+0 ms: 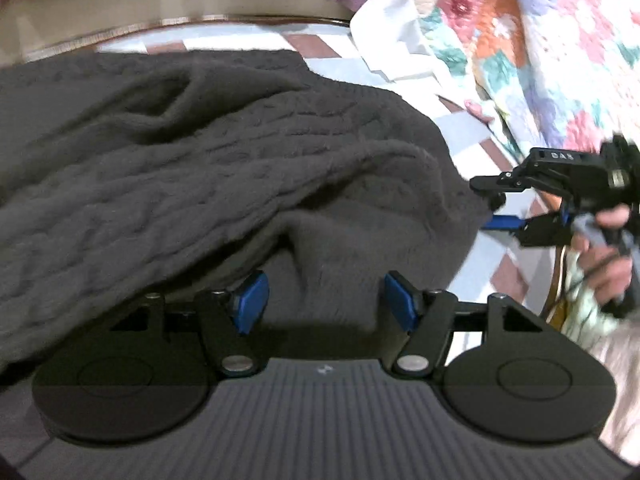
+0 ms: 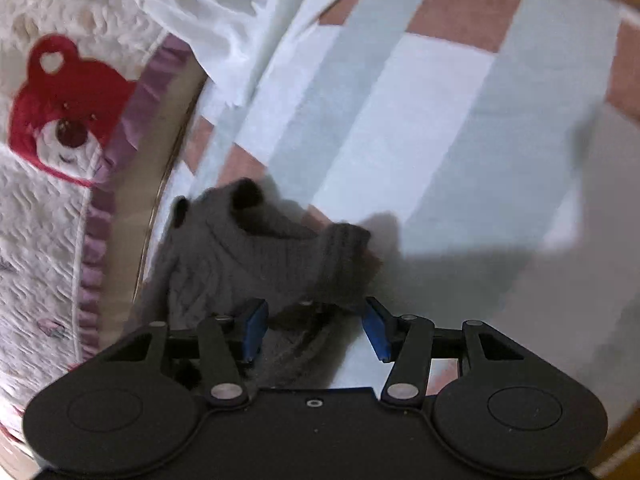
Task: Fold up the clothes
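A dark grey cable-knit sweater (image 1: 200,160) lies rumpled over a checked bed sheet (image 1: 460,128) and fills most of the left wrist view. My left gripper (image 1: 326,302) hovers open over its near fold, both blue pads apart and nothing pinched. At the sweater's right edge my right gripper (image 1: 482,204) sits with its fingers spread. In the right wrist view a ribbed end of the sweater (image 2: 224,264) runs between the jaws of the right gripper (image 2: 316,328). The cloth lies close to the left pad (image 2: 254,328), and the right pad stands clear of it.
A floral patchwork quilt (image 1: 540,40) is heaped at the back right. A white plush blanket with a red bear (image 2: 60,120) and a purple frill (image 2: 96,240) borders the bed's wooden edge. A hand (image 1: 600,256) holds the right gripper's handle. Bare checked sheet (image 2: 400,120) stretches beyond the sweater.
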`<state>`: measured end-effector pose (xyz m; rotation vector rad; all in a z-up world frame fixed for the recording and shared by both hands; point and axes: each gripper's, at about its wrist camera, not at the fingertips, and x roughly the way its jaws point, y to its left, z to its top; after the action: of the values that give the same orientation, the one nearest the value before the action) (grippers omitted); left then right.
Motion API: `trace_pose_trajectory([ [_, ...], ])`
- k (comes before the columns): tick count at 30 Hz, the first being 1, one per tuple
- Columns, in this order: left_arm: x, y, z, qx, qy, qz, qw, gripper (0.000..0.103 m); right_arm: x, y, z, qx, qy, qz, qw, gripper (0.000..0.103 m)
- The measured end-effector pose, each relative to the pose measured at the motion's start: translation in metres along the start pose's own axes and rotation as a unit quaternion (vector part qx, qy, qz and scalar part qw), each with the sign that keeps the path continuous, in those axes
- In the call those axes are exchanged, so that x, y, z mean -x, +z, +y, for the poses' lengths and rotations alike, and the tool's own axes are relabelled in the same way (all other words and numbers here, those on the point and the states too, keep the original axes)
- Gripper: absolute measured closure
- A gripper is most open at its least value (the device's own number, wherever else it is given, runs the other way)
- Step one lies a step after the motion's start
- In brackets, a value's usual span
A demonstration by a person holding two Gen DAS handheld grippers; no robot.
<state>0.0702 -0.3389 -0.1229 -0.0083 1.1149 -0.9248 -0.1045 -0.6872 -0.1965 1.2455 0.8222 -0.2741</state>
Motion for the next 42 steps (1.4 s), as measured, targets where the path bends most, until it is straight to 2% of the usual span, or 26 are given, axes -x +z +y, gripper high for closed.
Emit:
trace_pose_trajectory([
  [1,-0.005,0.0,-0.001,0.015,-0.01,0.002,0.9998,0.037,-0.002,0.001,0.003,0.0,0.005,-0.004,1.0,0.043],
  [3,-0.011,-0.004,-0.007,0.022,-0.024,-0.001,0.9995,0.04,-0.008,0.001,0.009,0.016,0.012,-0.021,1.0,0.043],
  [4,-0.014,-0.006,-0.01,0.02,-0.033,0.006,0.9992,0.052,-0.013,0.002,0.014,0.035,0.013,-0.027,0.999,0.049],
  [5,-0.016,-0.007,-0.014,0.015,-0.026,0.017,0.9994,0.084,-0.018,0.001,0.023,0.071,0.0,-0.035,0.997,0.083],
  [7,-0.016,-0.009,-0.025,0.006,-0.013,0.033,0.9994,0.093,-0.022,-0.003,0.04,0.147,-0.028,-0.059,0.987,0.088],
  [9,-0.012,-0.009,-0.038,0.0,-0.018,0.043,0.9989,0.096,-0.008,-0.007,0.055,0.189,0.005,-0.095,0.977,0.089],
  [11,-0.006,-0.009,-0.056,-0.004,-0.051,0.056,0.9971,0.096,0.018,-0.01,0.068,0.227,0.025,-0.147,0.962,0.091],
  [13,-0.001,-0.008,-0.076,-0.014,-0.082,0.065,0.9944,0.096,0.036,-0.012,0.075,0.257,0.014,-0.187,0.948,0.091],
  [15,0.0,-0.005,-0.099,-0.031,-0.099,0.073,0.992,0.096,0.054,-0.011,0.074,0.26,0.03,-0.197,0.945,0.092],
  [16,-0.003,-0.003,-0.107,-0.029,-0.107,0.082,0.9905,0.096,0.061,-0.011,0.071,0.262,0.024,-0.202,0.943,0.092],
  [17,-0.01,-0.003,-0.112,-0.021,-0.114,0.092,0.989,0.096,0.067,-0.01,0.067,0.266,0.013,-0.207,0.941,0.092],
  [19,-0.025,-0.004,-0.121,0.0,-0.126,0.112,0.9857,0.096,0.061,0.0,0.055,0.257,-0.042,-0.185,0.948,0.092],
  [21,-0.045,-0.013,-0.124,0.006,-0.109,0.132,0.9852,0.096,0.049,0.013,0.04,0.234,-0.092,-0.149,0.956,0.092],
  [23,-0.065,-0.025,-0.124,-0.006,-0.076,0.15,0.9857,0.095,0.033,0.023,0.026,0.2,-0.126,-0.1,0.966,0.09],
  [24,-0.068,-0.03,-0.122,0.001,-0.075,0.149,0.9861,0.094,0.03,0.024,0.025,0.195,-0.135,-0.097,0.967,0.089],
  [26,-0.065,-0.034,-0.118,0.019,-0.082,0.136,0.9871,0.089,0.032,0.023,0.03,0.195,-0.154,-0.112,0.962,0.078],
  [27,-0.06,-0.033,-0.117,0.021,-0.08,0.131,0.988,0.086,0.036,0.023,0.033,0.2,-0.168,-0.126,0.957,0.077],
  [29,-0.043,-0.035,-0.12,0.005,-0.075,0.118,0.9902,0.069,0.049,0.026,0.032,0.193,-0.196,-0.165,0.947,0.061],
  [30,-0.032,-0.036,-0.121,-0.006,-0.074,0.11,0.9911,0.063,0.054,0.028,0.032,0.187,-0.197,-0.178,0.946,0.061],
  [31,-0.023,-0.034,-0.119,-0.013,-0.075,0.099,0.9922,0.057,0.057,0.03,0.032,0.181,-0.193,-0.188,0.946,0.061],
  [34,0.007,-0.032,-0.102,-0.008,-0.079,0.064,0.9948,0.055,0.055,0.029,0.042,0.218,-0.138,-0.173,0.95,0.061],
  [37,0.038,-0.031,-0.072,0.017,-0.054,0.024,0.9981,0.051,0.042,0.02,0.064,0.262,-0.071,-0.144,0.952,0.061],
  [39,0.053,-0.028,-0.052,0.024,-0.006,0.0,0.9997,0.051,0.024,0.013,0.08,0.275,-0.02,-0.117,0.954,0.061],
  [42,0.075,-0.024,-0.014,0.024,0.086,-0.035,0.9954,0.051,-0.012,0.004,0.103,0.29,0.018,-0.071,0.954,0.061],
])
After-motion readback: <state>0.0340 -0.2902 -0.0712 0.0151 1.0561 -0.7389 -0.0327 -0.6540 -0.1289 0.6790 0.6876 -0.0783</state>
